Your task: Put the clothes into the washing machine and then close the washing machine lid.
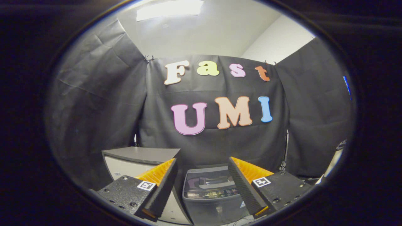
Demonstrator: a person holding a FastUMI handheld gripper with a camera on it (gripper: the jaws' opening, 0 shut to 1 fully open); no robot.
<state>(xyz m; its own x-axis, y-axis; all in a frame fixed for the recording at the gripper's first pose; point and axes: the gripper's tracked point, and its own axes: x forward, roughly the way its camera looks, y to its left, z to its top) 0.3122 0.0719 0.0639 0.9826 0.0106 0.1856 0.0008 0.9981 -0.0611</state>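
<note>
A small dark grey washing machine point(213, 191) stands low down, beyond and between my fingers, with a strip of buttons along its front. A purple shape point(196, 182) shows at its top. I cannot tell whether this lies under a clear lid or in an open tub. My gripper point(202, 161) is held above and in front of the machine. It is open, with a wide gap and nothing between the fingers point(163, 185).
A white cabinet with a grey top point(138, 157) stands just left of the machine, behind my left finger. Black cloth walls close in the booth at the back and sides. A pale pole point(333, 163) and a hanging cable point(285, 150) are at the right.
</note>
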